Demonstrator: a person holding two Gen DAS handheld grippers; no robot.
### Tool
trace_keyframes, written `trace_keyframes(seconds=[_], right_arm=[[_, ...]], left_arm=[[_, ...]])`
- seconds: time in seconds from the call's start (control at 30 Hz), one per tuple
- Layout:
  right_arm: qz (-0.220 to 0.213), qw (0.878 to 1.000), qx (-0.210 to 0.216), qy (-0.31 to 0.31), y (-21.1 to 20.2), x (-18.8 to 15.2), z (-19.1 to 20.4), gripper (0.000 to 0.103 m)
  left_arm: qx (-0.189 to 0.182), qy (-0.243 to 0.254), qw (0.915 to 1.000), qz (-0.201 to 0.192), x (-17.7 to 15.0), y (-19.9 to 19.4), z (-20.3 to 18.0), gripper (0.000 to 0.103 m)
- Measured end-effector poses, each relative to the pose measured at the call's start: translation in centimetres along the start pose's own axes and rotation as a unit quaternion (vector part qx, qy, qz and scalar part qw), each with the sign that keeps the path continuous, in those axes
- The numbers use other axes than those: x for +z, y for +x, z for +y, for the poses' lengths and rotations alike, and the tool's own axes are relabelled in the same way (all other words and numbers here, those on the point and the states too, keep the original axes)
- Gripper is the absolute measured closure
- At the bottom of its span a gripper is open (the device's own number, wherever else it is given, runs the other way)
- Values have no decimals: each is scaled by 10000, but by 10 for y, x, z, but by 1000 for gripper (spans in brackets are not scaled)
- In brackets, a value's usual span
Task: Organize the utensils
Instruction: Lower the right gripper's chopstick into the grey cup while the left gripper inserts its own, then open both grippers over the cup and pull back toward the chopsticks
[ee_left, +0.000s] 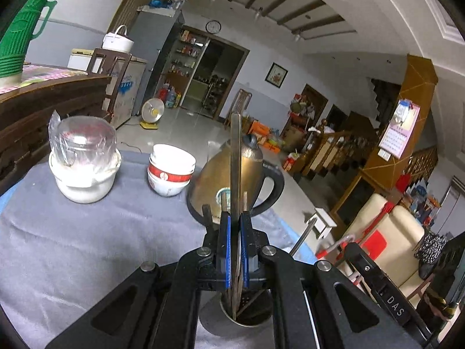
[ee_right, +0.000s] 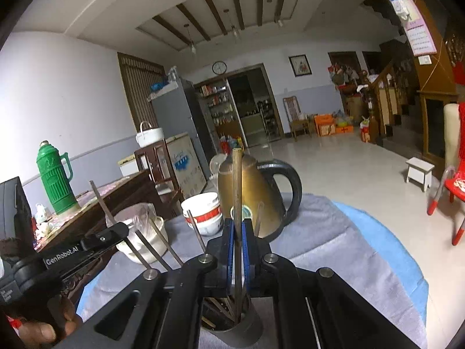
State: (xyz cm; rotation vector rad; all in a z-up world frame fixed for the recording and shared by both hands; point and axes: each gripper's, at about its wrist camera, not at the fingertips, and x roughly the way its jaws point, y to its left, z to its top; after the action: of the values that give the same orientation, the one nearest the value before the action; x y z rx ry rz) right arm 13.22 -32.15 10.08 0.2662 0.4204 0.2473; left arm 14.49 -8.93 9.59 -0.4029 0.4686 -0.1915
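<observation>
My left gripper is shut on a flat metal utensil handle that stands upright, its lower end inside a steel holder cup right under the fingers. My right gripper is shut on a brown chopstick, upright, its lower end in a steel holder cup with several other sticks. More metal chopsticks lean left of the right gripper. The left gripper's body shows at the left of the right wrist view.
On the grey cloth stand a golden kettle with a black handle, stacked red-and-white bowls and a white pot covered with plastic. A green thermos stands on a wooden cabinet at the left. The table edge falls away to the right.
</observation>
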Motion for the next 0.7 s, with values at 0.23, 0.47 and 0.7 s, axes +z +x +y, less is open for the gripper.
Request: trace_keyframes(seconds=[0.23,0.47,0.7], right_arm=[[431,9990,45,90,19,-13,0,97],[398,9988,-259,130,4,-3,1,76],[-263,9993,-261,42,-63,12,15,25]], left_arm=[[51,56,9996,287,-12,11,1,97],[168,-122,9995,222,-1,-16,7,62],[383,-61,9983,-438,10,-88,27,28]])
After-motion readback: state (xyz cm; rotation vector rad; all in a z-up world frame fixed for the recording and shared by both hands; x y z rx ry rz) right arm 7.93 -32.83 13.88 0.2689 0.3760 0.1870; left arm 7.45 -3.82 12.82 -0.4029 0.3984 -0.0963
